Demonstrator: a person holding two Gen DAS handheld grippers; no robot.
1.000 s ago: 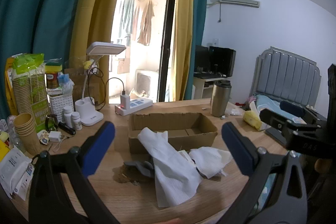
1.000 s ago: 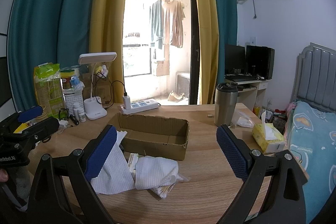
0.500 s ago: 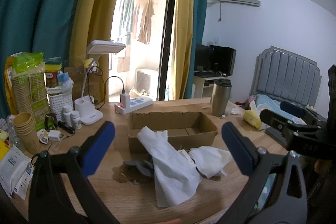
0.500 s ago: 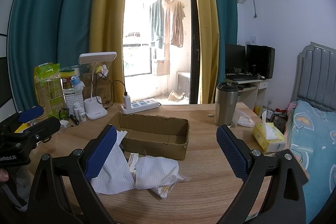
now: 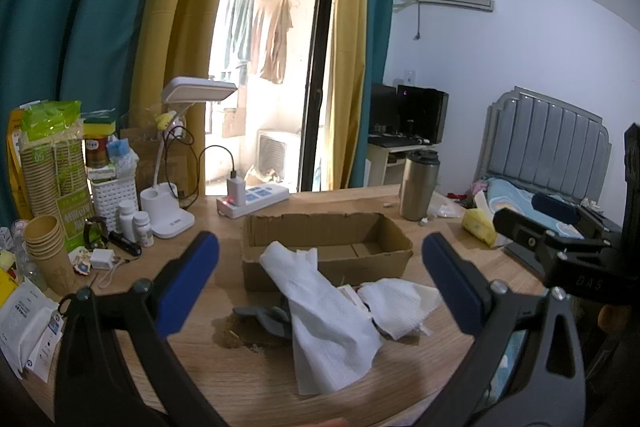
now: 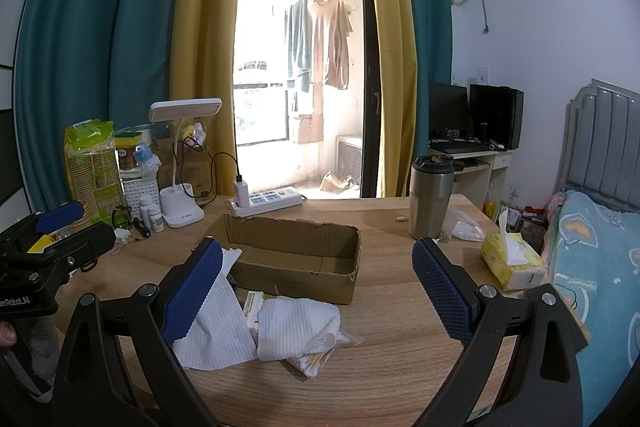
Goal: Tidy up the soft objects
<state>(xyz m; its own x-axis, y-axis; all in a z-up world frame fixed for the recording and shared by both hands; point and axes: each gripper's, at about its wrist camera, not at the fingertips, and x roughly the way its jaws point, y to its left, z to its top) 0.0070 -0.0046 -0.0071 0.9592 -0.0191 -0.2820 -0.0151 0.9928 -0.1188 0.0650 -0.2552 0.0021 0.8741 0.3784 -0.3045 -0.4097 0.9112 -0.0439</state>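
Cloth (image 5: 328,311) — white, dimpled, draped over box (image 5: 326,247) rim.

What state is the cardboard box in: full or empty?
Nearly empty: the box shows bare floor inside; only one white cloth drapes over its near rim, the rest lie outside.

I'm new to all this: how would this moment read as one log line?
left gripper: open, empty | right gripper: open, empty | white cloths: on table before cardboard box | box: nothing visible inside
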